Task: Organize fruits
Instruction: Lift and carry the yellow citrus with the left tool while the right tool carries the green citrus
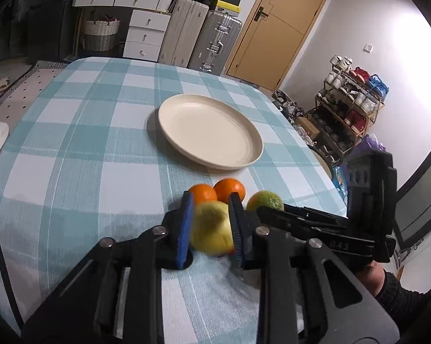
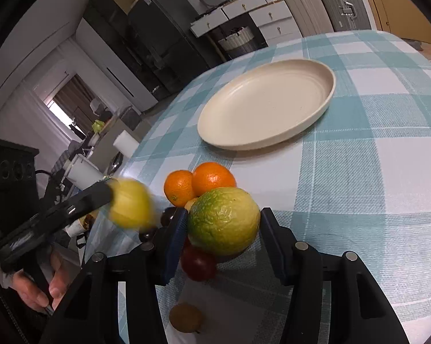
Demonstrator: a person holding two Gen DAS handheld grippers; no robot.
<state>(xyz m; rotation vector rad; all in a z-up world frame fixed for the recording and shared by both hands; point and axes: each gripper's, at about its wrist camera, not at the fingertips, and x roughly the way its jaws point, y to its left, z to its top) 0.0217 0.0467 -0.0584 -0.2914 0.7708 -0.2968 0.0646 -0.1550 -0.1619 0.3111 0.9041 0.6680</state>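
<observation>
My left gripper (image 1: pixel 211 226) is shut on a yellow lemon (image 1: pixel 211 228), held just above the checked tablecloth; it shows blurred in the right wrist view (image 2: pixel 131 203). My right gripper (image 2: pixel 222 229) is shut on a green-yellow citrus (image 2: pixel 224 220), which also shows in the left wrist view (image 1: pixel 265 200). Two oranges (image 1: pixel 202 193) (image 1: pixel 229 189) lie touching just beyond both grippers, seen also from the right (image 2: pixel 178 187) (image 2: pixel 213 178). An empty cream plate (image 1: pixel 211 130) (image 2: pixel 268 103) sits farther on. A red fruit (image 2: pixel 198 263) and a brown kiwi (image 2: pixel 186 317) lie below the right gripper.
The table (image 1: pixel 80 132) has a blue-and-white checked cloth; its right edge is close to the fruit. A dark fruit (image 2: pixel 169 215) lies behind the left finger of the right gripper. Drawers, suitcases (image 1: pixel 215 43) and a shoe rack (image 1: pixel 350 109) stand beyond the table.
</observation>
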